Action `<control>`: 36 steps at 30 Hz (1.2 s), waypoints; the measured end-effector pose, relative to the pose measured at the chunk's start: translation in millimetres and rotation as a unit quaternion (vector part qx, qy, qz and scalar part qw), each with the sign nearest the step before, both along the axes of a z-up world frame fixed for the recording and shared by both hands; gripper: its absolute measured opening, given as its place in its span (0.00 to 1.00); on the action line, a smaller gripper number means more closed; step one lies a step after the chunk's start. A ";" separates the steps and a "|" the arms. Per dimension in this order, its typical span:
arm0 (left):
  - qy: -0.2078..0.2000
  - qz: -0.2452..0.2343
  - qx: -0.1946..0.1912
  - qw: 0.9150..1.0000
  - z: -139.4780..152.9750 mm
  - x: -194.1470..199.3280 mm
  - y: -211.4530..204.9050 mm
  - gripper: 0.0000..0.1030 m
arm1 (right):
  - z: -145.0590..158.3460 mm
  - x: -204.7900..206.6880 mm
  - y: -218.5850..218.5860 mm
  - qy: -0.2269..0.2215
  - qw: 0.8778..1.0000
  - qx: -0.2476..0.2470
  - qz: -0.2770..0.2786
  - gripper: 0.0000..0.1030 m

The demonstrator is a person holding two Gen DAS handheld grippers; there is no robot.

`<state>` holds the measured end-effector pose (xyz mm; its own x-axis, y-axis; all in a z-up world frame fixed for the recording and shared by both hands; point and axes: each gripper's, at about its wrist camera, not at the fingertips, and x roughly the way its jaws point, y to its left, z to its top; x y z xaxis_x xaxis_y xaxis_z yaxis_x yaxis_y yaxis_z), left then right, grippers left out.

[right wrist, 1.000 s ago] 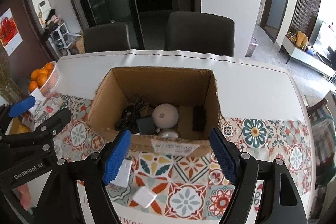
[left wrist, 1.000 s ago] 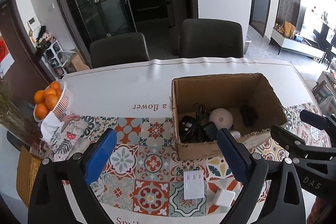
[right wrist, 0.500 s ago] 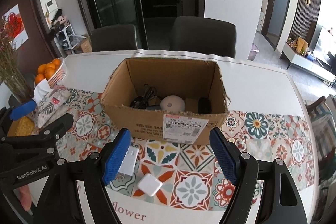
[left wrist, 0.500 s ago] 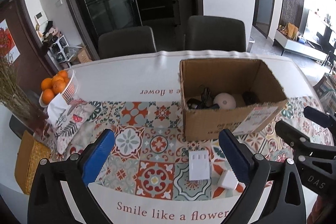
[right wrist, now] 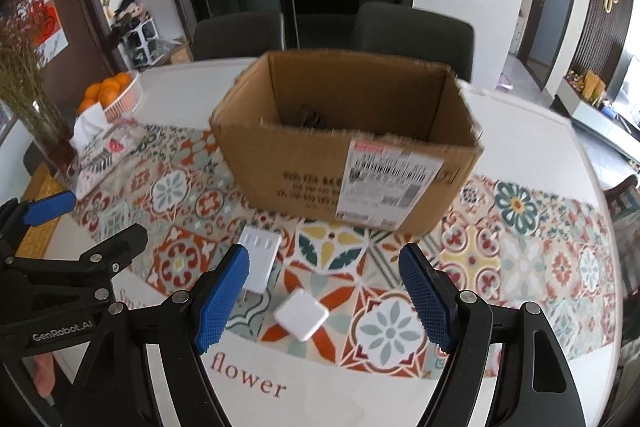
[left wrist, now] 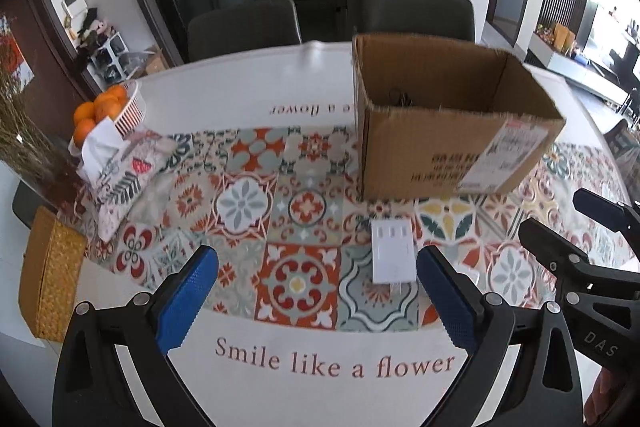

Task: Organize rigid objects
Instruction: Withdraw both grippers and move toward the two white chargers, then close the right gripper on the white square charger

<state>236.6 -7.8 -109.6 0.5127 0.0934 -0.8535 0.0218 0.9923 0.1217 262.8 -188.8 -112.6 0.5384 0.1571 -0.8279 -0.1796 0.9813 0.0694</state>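
While right gripper (right wrist: pixel 324 301) gapes, white charger (right wrist: pixel 301 314) between fingers, box (right wrist: pixel 348 151) beyond

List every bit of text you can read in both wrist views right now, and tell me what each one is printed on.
"Smile like a flower": tablecloth, near edge.
"e a flower", seen upside down: tablecloth, far side beside the cardboard box.
"flower": tablecloth again, in the right wrist view.
"DAS": right gripper body, seen from the left wrist view.
"GenRobot.AI": left gripper body, seen from the right wrist view.
Shipping label and dark print on the box front: too blurred to read.
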 end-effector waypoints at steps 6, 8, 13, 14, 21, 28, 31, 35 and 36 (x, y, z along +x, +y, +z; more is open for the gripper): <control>0.035 0.004 -0.001 0.999 -25.3 -6.4 6.3 0.98 | -23.6 -4.3 7.0 0.029 0.999 -0.003 0.013 0.75; 0.044 0.006 -0.003 0.999 -32.2 -8.0 8.2 0.98 | -29.8 -5.9 9.3 0.036 0.999 -0.003 0.018 0.75; 0.067 0.010 0.005 0.998 -52.4 -12.1 12.4 0.98 | -49.9 -7.7 15.8 0.057 0.998 -0.007 0.031 0.75; 0.073 0.011 0.005 0.997 -56.7 -12.7 13.6 0.98 | -53.6 -7.8 16.8 0.060 0.998 -0.008 0.033 0.75; 0.105 0.015 0.004 0.994 -84.5 -13.5 16.5 0.98 | -80.5 -4.7 21.5 0.087 0.995 -0.011 0.046 0.75; 0.131 0.022 0.009 0.991 -110.9 -8.5 19.3 0.98 | -109.8 3.1 24.1 0.120 0.991 -0.014 0.050 0.75; 0.138 0.024 0.010 0.990 -118.0 -6.4 20.5 0.98 | -120.2 6.1 24.8 0.133 0.990 -0.012 0.052 0.75; 0.146 0.025 0.011 0.989 -124.5 -2.9 22.3 0.98 | -132.5 9.7 25.9 0.147 0.988 -0.009 0.052 0.75; 0.147 0.026 0.011 0.989 -125.6 -2.1 22.8 0.98 | -134.4 10.3 26.0 0.149 0.987 -0.008 0.051 0.74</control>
<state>234.5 15.0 -235.2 0.2374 0.1330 -0.9623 0.0085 0.9903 0.1390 273.1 -162.8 -247.0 0.2527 0.1847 -0.9498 -0.2524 0.9602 0.1196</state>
